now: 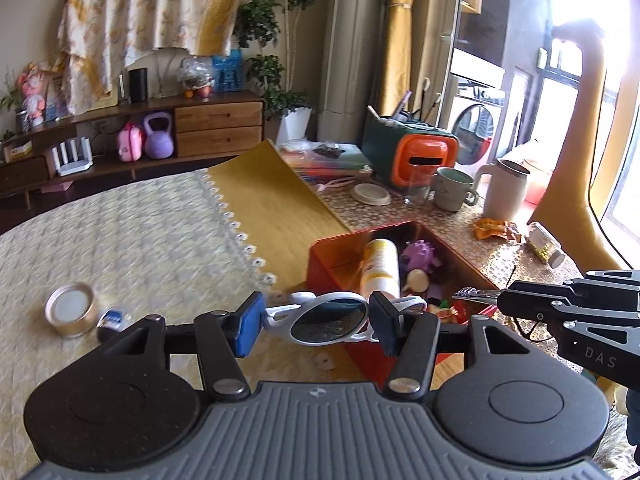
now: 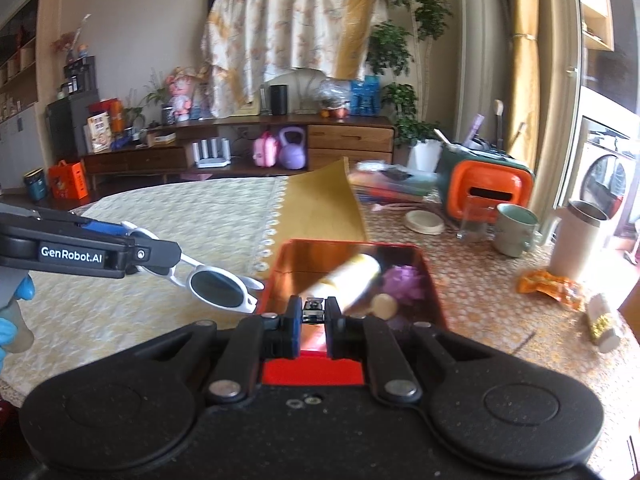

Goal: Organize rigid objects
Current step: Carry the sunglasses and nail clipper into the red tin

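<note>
Sunglasses [image 1: 328, 318] (white-framed) in left claw [image 1: 318, 320]

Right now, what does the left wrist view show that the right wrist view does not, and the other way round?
Only the left wrist view shows the round tin lying on the cloth near the sunglasses, which the left gripper holds. Only the right wrist view shows a blue-gloved hand and the orange gift bag. Both show the red box, the yellow bottle in it, and the right gripper shut on a small metal object.
</note>
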### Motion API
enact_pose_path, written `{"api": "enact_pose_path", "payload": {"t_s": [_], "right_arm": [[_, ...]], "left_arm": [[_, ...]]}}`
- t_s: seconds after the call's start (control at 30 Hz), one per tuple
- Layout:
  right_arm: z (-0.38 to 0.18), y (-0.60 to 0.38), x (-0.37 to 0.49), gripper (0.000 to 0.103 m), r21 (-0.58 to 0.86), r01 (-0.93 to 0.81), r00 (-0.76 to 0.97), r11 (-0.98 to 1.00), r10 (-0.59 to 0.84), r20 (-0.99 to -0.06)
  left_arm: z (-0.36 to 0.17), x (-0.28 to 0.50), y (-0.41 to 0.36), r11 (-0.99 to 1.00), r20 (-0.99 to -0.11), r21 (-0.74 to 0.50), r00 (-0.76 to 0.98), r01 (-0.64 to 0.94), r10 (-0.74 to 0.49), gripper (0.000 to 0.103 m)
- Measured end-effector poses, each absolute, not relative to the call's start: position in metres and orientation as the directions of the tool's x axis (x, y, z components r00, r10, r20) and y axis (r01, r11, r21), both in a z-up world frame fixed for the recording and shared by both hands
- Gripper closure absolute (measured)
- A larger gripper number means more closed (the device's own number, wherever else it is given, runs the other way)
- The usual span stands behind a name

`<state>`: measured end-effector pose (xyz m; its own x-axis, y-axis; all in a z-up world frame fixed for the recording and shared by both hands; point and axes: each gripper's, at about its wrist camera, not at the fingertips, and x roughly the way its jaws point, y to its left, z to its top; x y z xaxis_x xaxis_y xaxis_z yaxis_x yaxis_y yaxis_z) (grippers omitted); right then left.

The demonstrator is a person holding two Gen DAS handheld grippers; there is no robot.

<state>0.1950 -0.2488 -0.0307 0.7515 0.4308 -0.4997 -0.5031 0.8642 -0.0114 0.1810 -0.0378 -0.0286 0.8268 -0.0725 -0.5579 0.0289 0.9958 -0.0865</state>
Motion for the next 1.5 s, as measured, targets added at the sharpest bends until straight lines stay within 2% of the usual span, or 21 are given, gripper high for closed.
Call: {"api": "enact_pose_path", "payload": {"t_s": [0.63, 1.0, 1.5], "right_arm": [[-0.061, -0.292, 0.248, 0.093, -0.013, -0.423, 0.763, 0.906, 0.349, -0.544], [-0.078, -0.287, 0.271, 0.093, -0.021, -0.421, 0.744, 0.907, 0.332, -0.580], [-0.094, -0.280, 0.283, 0.093, -0.024, -0.442, 0.710, 0.897, 0.334, -0.620]], "left_arm": [[-0.049, 0.266, -0.117, 0.990, -0.591, 0.038, 0.801, 0.138, -0.089, 0.047], [-0.072, 0.305, -0.144, 0.987, -0.607, 0.062, 0.790, 0.148, -0.080, 0.047], [-0.096, 0.316, -0.157, 0.979, -0.641, 0.037, 0.757, 0.199, -0.130, 0.047]]}}
